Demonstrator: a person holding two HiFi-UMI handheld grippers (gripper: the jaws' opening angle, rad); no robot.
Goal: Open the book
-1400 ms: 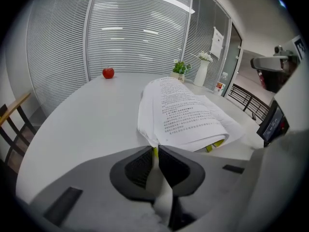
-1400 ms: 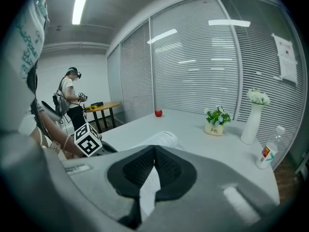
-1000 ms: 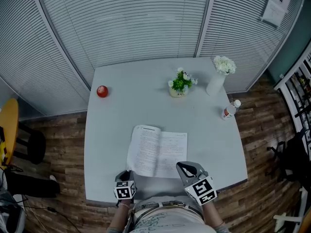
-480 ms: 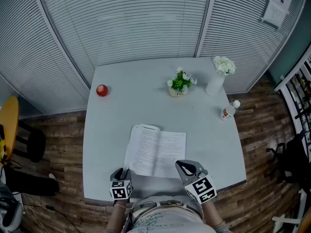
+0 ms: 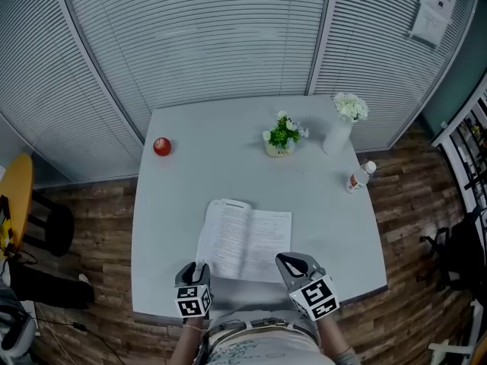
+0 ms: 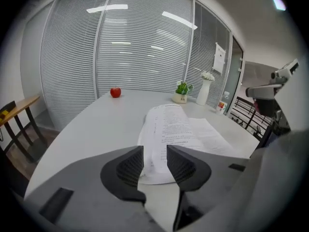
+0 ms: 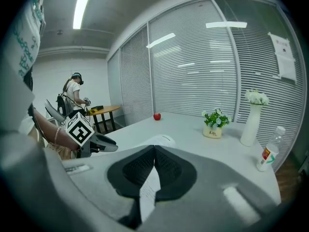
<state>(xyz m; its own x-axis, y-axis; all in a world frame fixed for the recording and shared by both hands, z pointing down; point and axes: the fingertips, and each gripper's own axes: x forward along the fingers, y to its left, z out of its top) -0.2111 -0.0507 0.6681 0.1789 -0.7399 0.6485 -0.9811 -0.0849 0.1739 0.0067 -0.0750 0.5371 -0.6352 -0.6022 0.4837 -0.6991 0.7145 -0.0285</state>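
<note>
- Book (image 5: 245,243): lies open and flat on the near half of the grey table (image 5: 190,196), left pages bulging up, right pages flatter, printed text facing up.
- Left gripper (image 5: 196,269): hovers just off the book's near left corner, tilted down toward it.
- Same left gripper (image 6: 155,158) in its own view: jaws apart, having just been opening; nothing pressed by the ribbed pads, only the near edge of the book visible through the gap, beyond and below.
- Right gripper (image 5: 290,263): sits at the book's near right corner, marker cube toward the person.
- Same right gripper (image 7: 154,166) in its own view: jaws together, with a thin white strip, apparently a page (image 7: 150,190) of the book, pinched edge-on between the pads.
- Red apple (image 5: 162,146): rests near the table's far left edge, well apart from the book.
- Potted plant (image 5: 283,135): stands at the far middle.
- White vase (image 5: 338,131) with white flowers: stands upright beside the plant, toward the far right corner.
- Small bottle (image 5: 359,175): stands near the right edge.
</note>
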